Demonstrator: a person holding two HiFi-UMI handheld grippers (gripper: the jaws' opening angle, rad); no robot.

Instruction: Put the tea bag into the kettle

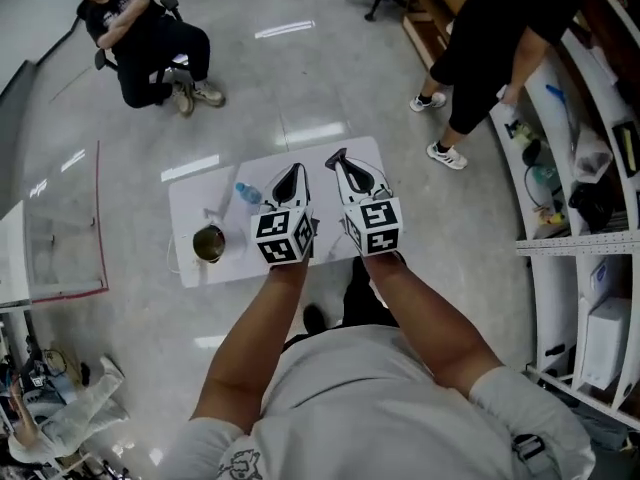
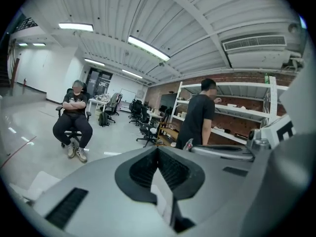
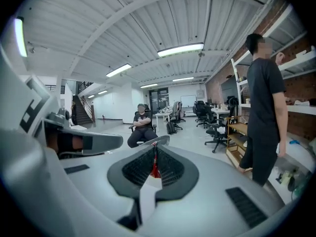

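Observation:
In the head view both grippers are held up high over a small white table [image 1: 195, 193]. The kettle [image 1: 208, 245], a round metal pot with an open top, stands on the table's left part, below and left of my left gripper [image 1: 295, 169]. That gripper's jaws are shut with nothing between them [image 2: 158, 154]. My right gripper [image 1: 336, 156] is shut on a small red piece of the tea bag [image 3: 155, 169], pinched between its pads. Both gripper views look level across the room, so neither shows the table or the kettle.
A bottle with a blue cap [image 1: 246, 194] lies on the table near the left gripper. A seated person [image 1: 150, 38] is at the far left and a standing person [image 1: 500, 48] is by the shelves [image 1: 590, 178] at the right. A clear panel [image 1: 60, 218] stands to the left.

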